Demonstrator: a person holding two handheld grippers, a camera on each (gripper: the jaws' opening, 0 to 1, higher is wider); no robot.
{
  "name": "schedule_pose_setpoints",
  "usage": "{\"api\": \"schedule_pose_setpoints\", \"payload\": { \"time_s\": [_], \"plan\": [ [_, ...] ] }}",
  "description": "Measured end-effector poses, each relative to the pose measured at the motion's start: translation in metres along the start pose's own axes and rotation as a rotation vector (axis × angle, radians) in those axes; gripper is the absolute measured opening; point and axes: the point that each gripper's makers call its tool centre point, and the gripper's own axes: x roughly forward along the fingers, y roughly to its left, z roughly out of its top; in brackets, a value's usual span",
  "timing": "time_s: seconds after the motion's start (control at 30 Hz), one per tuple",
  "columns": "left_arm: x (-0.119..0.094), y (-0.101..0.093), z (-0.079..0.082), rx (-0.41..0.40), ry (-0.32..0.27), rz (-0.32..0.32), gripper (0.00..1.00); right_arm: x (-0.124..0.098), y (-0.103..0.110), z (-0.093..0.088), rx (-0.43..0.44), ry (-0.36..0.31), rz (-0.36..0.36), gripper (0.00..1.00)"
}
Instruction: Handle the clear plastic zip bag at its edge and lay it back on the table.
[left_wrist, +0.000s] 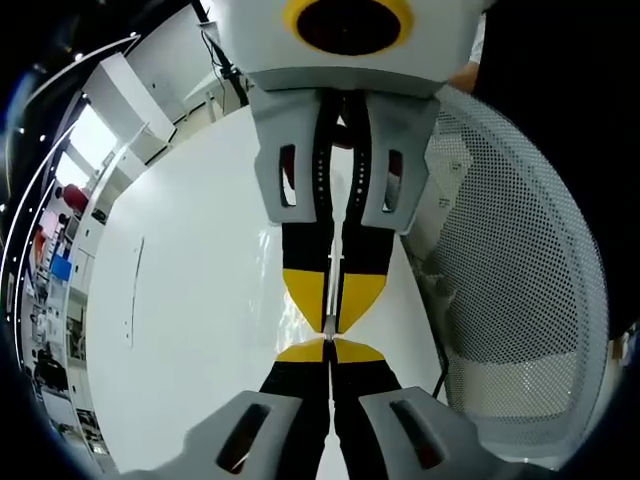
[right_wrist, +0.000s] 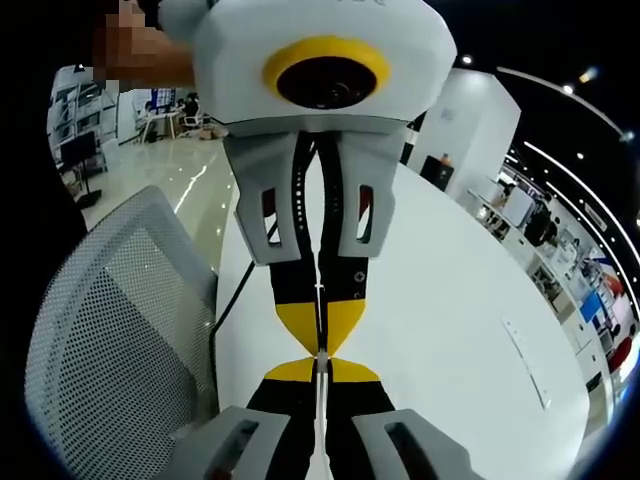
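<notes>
Two hand-held grippers meet tip to tip above a white worktop (left_wrist: 200, 300), each pinching the thin edge of a clear plastic zip bag (left_wrist: 331, 300) stretched between them. In the left gripper view, the left gripper (left_wrist: 329, 345) rises from the bottom with its yellow-tipped jaws pressed together on the bag's edge, while the right gripper (left_wrist: 332, 318) comes down from the top, its jaws likewise closed narrow on the same strip. The bag shows as a pale line running between the two sets of jaws, held up off the worktop; a faint glint of clear film lies just beside the jaws over the white surface.

In the right gripper view, the right gripper (right_wrist: 320, 360) clamps the bag's edge (right_wrist: 320, 420) from the bottom, and the left gripper (right_wrist: 320, 335) faces it from above. A white mesh office chair (left_wrist: 520, 260) stands close against the worktop's near edge, seen too in the right gripper view (right_wrist: 110, 330). A dark cable (right_wrist: 225, 300) hangs between chair and worktop edge. Beyond the worktop's far edge lie a glossy floor and distant desks.
</notes>
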Motion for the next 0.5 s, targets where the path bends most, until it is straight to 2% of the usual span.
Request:
{"api": "schedule_pose_setpoints", "payload": {
  "time_s": [0.5],
  "plan": [
    [-0.0013,0.0013,-0.0026,-0.009,-0.006,0.004,0.0,-0.0006,-0.0015,-0.0019,0.011,-0.004,-0.006,0.0]
  ]
}}
